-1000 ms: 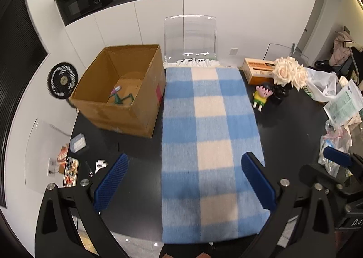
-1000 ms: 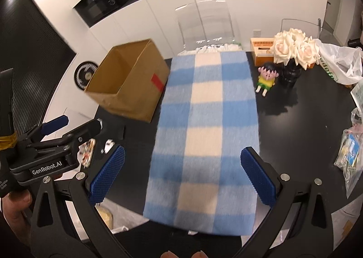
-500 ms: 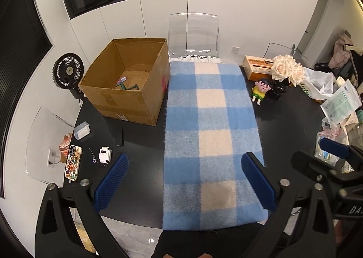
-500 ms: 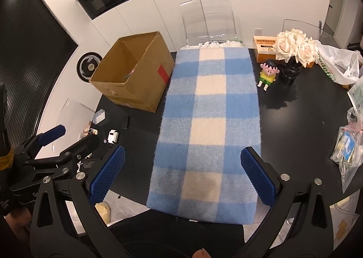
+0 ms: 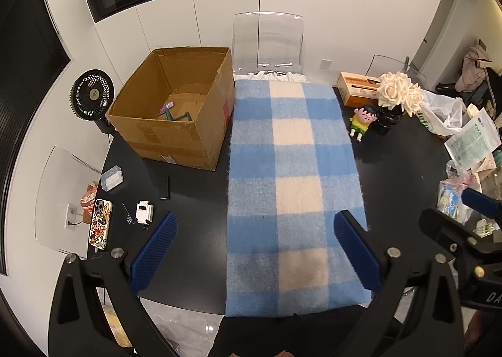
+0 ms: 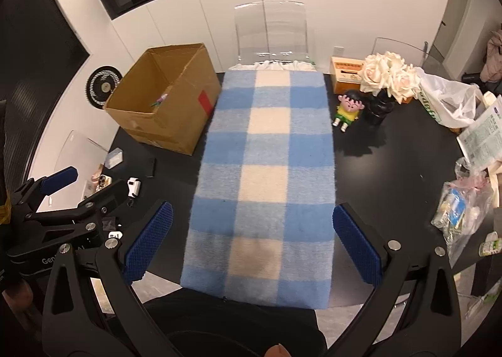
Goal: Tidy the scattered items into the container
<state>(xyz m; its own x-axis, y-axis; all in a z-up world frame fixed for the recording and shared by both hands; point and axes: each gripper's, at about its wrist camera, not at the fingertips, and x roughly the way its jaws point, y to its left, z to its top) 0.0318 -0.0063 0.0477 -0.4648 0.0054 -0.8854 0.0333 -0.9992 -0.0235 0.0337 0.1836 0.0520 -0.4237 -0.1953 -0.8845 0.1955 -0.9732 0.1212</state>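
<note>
1. Blue-padded jaws of the left gripper (image 5: pixel 254 250) stood wide apart with nothing between them; the right gripper (image 6: pixel 252 240) was splayed just as wide and just as empty.
2. Under both grippers lay the checked blanket (image 5: pixel 295 175), running down the middle of the black table (image 5: pixel 398 168), and no loose item lay on it.
3. Over the last second both cameras had drawn up and back: the box (image 5: pixel 175 124) had shrunk and slid toward the far left, and more of the table's near edge and the floor had come into view.
4. That pull-back, with both grippers empty and the blanket bare, read as the end of a drop and quite possibly the end of the tidying.
5. Inside the box a small green and purple thing (image 5: pixel 171 112) lay on the bottom, so at least one item was already in.
6. Left of the blanket a phone (image 5: pixel 101 223), a small white gadget (image 5: pixel 144 211) and a clear case (image 5: pixel 111 178) sat on the table; whether they counted as scattered items could not be told.
7. Right of the blanket stood a doll (image 5: pixel 362 120) beside a vase of roses (image 5: pixel 397 96).
8. Both grippers hung high above the near edge, side by side, tilted down and pointing along the blanket toward the far chair (image 5: pixel 268 40).
</note>
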